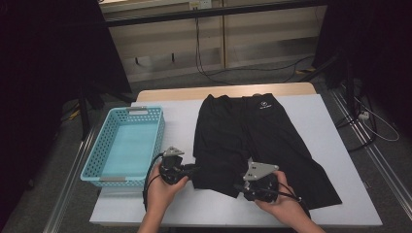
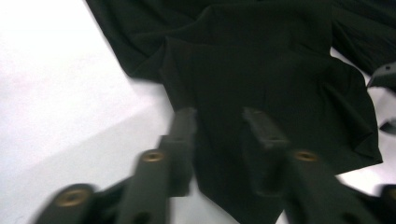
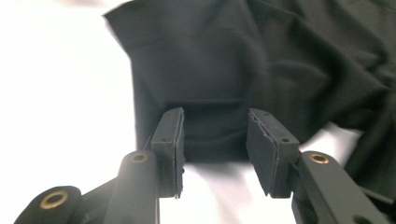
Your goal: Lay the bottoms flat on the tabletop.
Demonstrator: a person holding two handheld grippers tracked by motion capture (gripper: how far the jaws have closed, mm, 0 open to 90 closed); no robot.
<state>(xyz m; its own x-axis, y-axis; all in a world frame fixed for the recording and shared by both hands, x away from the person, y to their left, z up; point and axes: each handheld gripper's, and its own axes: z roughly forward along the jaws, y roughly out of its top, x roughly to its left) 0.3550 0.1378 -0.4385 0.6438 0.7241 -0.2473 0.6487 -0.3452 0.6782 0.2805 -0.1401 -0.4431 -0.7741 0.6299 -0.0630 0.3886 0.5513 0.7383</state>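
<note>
A pair of black shorts (image 1: 252,131) lies flat on the white table (image 1: 175,121), waistband at the far side and legs toward me. My left gripper (image 1: 194,170) is at the near left corner of the left leg. In the left gripper view it (image 2: 218,119) stands open over the dark cloth (image 2: 261,60). My right gripper (image 1: 240,187) sits at the same leg's near hem, further right. Its jaws (image 3: 214,126) are open with the hem edge of the cloth (image 3: 201,60) lying between them, not pinched.
A light blue perforated basket (image 1: 99,145) stands empty on the left of the table, close to my left hand. Bare white tabletop (image 1: 311,111) lies right of the shorts. Dark stands and cables surround the table on the floor.
</note>
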